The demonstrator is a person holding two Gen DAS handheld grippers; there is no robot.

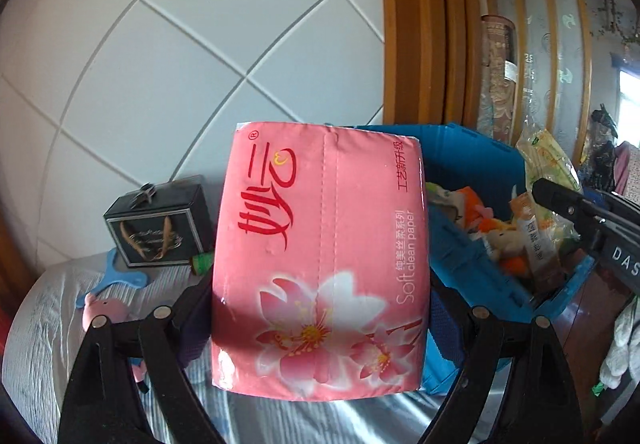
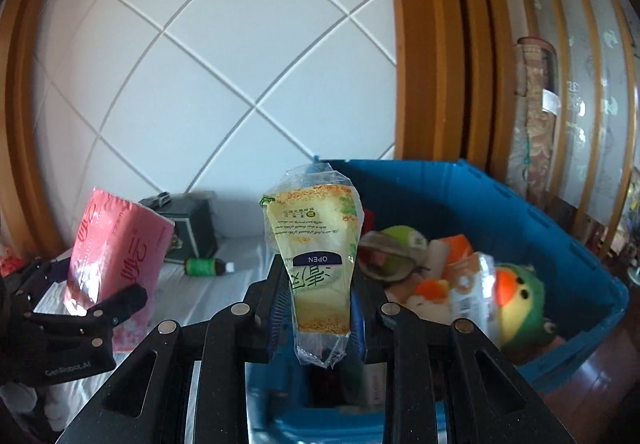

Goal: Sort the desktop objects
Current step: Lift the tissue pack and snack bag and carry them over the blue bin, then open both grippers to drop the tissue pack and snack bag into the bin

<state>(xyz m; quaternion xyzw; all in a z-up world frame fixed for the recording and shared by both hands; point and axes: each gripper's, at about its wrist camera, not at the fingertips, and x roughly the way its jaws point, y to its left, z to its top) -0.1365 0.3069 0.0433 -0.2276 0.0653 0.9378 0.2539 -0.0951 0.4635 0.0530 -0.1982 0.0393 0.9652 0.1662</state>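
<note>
My left gripper is shut on a pink tissue pack and holds it upright above the striped cloth, just left of the blue bin. The pack also shows in the right wrist view. My right gripper is shut on a yellow-green wipes packet, held over the near edge of the blue bin. The bin holds plush toys, among them a green bird, and snack packets. The right gripper with its packet shows at the right in the left wrist view.
A black gift box, a small green bottle, a blue flat item and a pink plush lie on the cloth-covered table. A white tiled wall and a wooden frame stand behind.
</note>
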